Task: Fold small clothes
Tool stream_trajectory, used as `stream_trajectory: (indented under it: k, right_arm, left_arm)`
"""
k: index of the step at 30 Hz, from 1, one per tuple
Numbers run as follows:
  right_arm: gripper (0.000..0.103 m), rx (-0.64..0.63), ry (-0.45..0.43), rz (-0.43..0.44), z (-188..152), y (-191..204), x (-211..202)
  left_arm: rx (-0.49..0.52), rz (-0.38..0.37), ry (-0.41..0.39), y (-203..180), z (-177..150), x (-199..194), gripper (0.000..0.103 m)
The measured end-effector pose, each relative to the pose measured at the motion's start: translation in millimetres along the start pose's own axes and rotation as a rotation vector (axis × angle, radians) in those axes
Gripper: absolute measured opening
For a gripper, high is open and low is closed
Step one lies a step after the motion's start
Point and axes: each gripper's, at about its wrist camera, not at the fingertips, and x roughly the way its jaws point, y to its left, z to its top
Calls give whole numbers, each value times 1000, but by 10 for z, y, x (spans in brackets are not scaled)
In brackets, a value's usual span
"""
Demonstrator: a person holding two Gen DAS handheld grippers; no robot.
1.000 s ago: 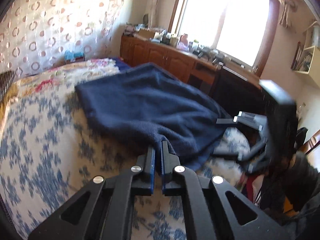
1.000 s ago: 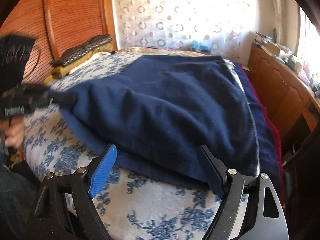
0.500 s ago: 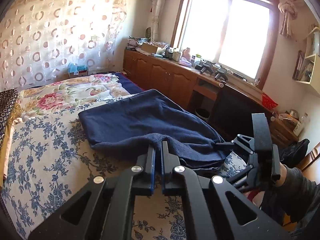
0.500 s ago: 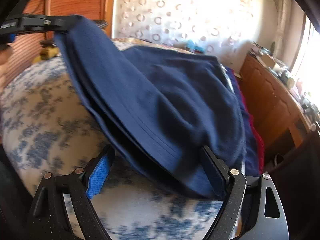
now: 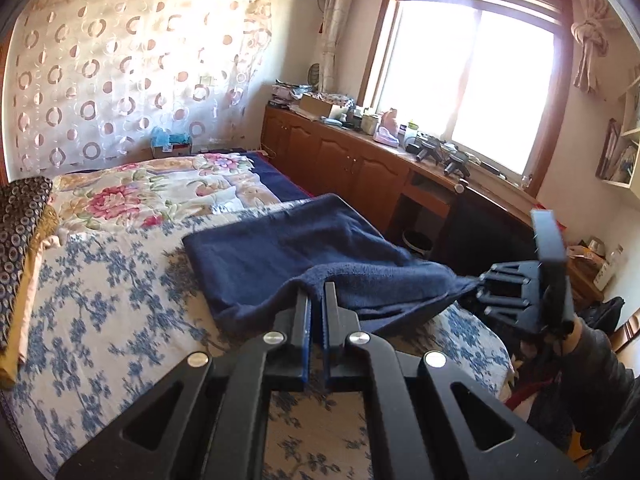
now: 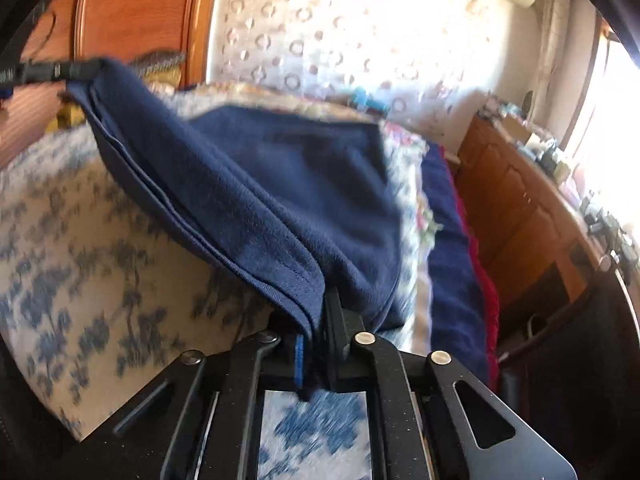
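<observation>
A navy blue garment [image 5: 304, 248] lies partly on the blue-flowered bedspread [image 5: 100, 300], its near hem lifted off the bed. My left gripper [image 5: 317, 292] is shut on one corner of that hem. In the left wrist view my right gripper [image 5: 478, 278] pinches the other corner at the right, held by a hand in a dark sleeve. In the right wrist view the right gripper [image 6: 320, 308] is shut on the garment [image 6: 280, 184], and the hem stretches up to the left gripper [image 6: 86, 70] at the top left. The far part of the cloth still rests on the bed.
A floral quilt [image 5: 160, 192] and folded dark and mustard cloths [image 5: 20, 240] lie toward the head of the bed. A wooden cabinet [image 5: 360, 164] with cluttered top runs under the window [image 5: 472, 88]. A dark blue blanket with red edge [image 6: 460, 264] hangs at the bedside.
The right gripper closed on the garment's hem corner; before it stood wide open around the cloth. Both grippers rose and the near hem lifted off the bed, stretched between them.
</observation>
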Motion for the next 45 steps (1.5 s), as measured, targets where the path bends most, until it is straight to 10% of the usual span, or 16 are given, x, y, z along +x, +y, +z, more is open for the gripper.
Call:
stream_trajectory:
  k: [21,27,30,34,45]
  right_arm:
    - [3,-72,-56,54,1391,-520,1367]
    - [4,-10,-11,101,1424,-604,1664]
    - [11,33,10,113,1469,-667,1729]
    - [64,109,-2,77,1565,-775,1654]
    - [78,234,42,128,1391,-948,1391]
  left_arm:
    - [-85,114,118,1120,560,1167,4]
    - [-48,153,126,1174,602,1224,32]
    - [-18,178,109,1122,641,1159,37]
    - [13,192,137,1083,620,1224,42]
    - [-30,192,258,1230,335,1605,44]
